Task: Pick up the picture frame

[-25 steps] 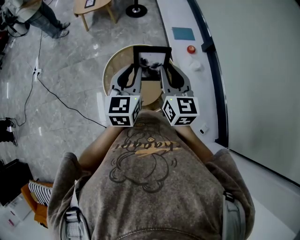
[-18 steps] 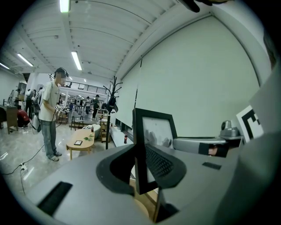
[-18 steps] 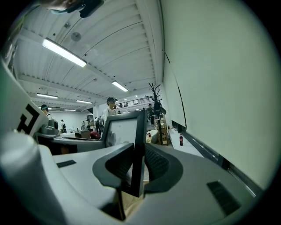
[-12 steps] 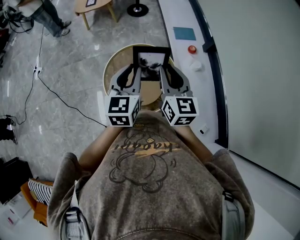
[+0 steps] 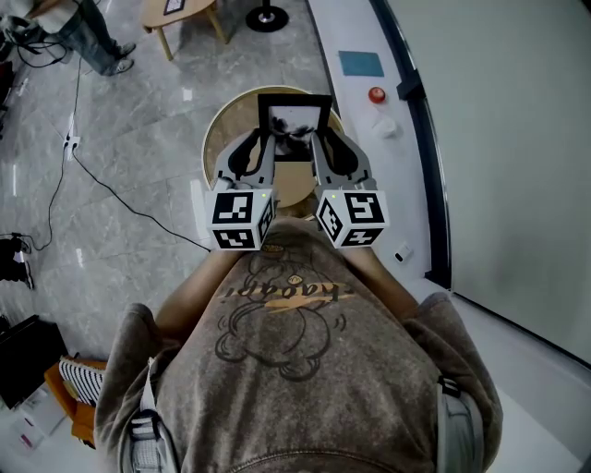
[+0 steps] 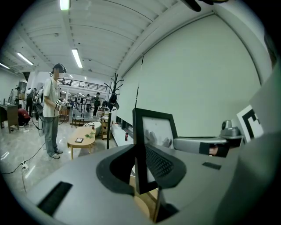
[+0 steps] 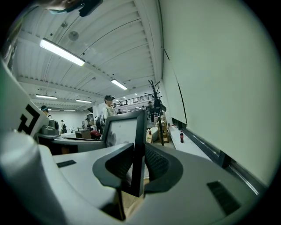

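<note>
A black picture frame (image 5: 294,115) with a pale picture stands upright over the round wooden table (image 5: 231,115). Both grippers hold it by its side bars. My left gripper (image 5: 263,140) is shut on the left bar and my right gripper (image 5: 319,140) on the right bar. In the left gripper view the frame (image 6: 153,132) is clamped edge-on between the ribbed pads of the left gripper (image 6: 140,169). In the right gripper view the frame (image 7: 125,129) sits the same way in the right gripper (image 7: 137,169). Wood shows under the frame's lower edge, and its back prop hangs down.
A low oval coffee table (image 5: 180,11) and a black stand base (image 5: 268,18) lie beyond the round table. A cable (image 5: 102,185) runs over the marble floor at left. A white ledge by the wall carries a red object (image 5: 376,95). A person (image 6: 52,114) stands far off.
</note>
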Motion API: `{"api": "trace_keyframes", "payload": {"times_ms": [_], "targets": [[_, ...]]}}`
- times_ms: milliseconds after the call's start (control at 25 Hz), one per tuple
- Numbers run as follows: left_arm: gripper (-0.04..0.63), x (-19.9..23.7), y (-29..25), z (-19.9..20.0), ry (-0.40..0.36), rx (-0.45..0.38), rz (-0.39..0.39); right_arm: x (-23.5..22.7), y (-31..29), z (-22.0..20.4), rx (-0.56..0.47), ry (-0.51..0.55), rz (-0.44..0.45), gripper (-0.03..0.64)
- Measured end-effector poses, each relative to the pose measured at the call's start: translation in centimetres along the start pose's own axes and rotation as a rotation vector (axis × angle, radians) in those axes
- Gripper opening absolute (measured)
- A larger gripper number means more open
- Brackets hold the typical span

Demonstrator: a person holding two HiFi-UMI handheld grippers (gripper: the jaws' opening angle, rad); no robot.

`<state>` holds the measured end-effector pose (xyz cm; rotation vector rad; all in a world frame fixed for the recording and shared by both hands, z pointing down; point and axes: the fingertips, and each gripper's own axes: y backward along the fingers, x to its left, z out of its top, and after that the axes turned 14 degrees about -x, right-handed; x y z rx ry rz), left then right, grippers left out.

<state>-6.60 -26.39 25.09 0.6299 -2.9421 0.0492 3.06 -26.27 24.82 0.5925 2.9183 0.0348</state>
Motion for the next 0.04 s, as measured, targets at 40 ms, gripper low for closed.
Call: {"api": "trace_keyframes", "payload": {"times_ms": [40], "targets": [[0.086,0.04,-0.05,-0.06,0.001,0.002,-0.001,-0.02,-0.04,-0.06,0.001,-0.002,-0.001,0.084]]}}
